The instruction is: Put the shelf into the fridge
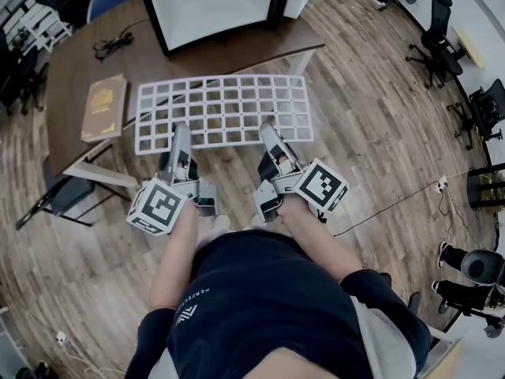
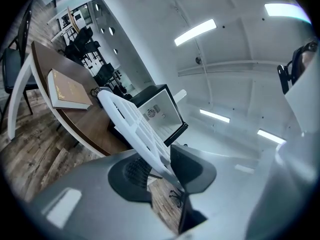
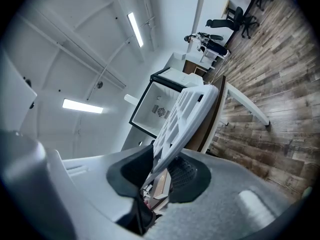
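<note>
The white grid shelf (image 1: 225, 109) lies flat over the near edge of the brown table (image 1: 75, 73), in front of the open fridge (image 1: 213, 6) with its white inside and black frame. My left gripper (image 1: 180, 135) is at the shelf's near edge on the left. In the left gripper view the shelf (image 2: 132, 121) runs between the jaws of the left gripper (image 2: 162, 169), whose ribbed pad stands a little off it. My right gripper (image 1: 268, 133) is shut on the near edge to the right. The shelf (image 3: 185, 114) sits pinched in the right gripper (image 3: 160, 171).
A tan book (image 1: 104, 106) lies on the table to the left of the shelf, and a black cable (image 1: 110, 46) lies behind it. Office chairs (image 1: 434, 42) stand at the far right. A thin cord (image 1: 394, 204) runs across the wooden floor.
</note>
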`<state>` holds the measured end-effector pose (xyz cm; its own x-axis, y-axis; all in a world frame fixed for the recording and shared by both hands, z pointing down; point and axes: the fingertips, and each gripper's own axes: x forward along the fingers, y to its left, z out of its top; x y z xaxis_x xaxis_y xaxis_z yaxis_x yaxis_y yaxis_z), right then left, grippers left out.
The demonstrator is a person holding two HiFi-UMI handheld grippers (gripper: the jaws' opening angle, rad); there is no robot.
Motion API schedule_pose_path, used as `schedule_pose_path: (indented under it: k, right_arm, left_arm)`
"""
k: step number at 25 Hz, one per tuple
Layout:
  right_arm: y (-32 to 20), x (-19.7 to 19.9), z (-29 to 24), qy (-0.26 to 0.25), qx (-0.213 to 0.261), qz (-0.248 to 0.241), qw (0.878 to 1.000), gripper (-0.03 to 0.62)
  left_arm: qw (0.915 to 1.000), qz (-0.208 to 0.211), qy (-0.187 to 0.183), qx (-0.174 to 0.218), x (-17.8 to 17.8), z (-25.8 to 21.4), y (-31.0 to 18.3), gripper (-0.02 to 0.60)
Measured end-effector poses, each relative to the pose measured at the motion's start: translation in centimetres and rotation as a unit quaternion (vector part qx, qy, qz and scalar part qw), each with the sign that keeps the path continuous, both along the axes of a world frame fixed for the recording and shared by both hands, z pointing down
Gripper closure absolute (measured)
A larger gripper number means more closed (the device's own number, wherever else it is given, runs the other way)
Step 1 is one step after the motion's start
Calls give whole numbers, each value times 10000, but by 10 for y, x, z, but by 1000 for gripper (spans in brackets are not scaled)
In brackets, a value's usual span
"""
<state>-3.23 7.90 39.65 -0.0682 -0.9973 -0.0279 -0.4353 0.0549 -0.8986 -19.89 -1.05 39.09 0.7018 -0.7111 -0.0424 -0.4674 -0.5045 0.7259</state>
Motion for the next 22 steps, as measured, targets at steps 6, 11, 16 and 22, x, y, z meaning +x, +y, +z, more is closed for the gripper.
schedule_pose_path:
  k: [6, 11, 16, 22]
  right_arm:
    - [-1, 10, -2, 70, 14, -35, 10000, 508]
    - [0, 24, -6, 138, 70, -63, 9999, 508]
    - [2, 41, -11, 305, 136, -128, 9994, 505]
    - [-2, 47, -9, 373, 139, -334, 9986, 502]
  left_arm:
    - [10000, -37, -69, -9, 9, 0, 1, 457]
    - [9999, -114, 9, -69, 20, -2, 4, 457]
    - [9997, -234, 39, -11, 35, -6, 12, 457]
    - [9990, -441, -83, 87, 40, -9, 16, 454]
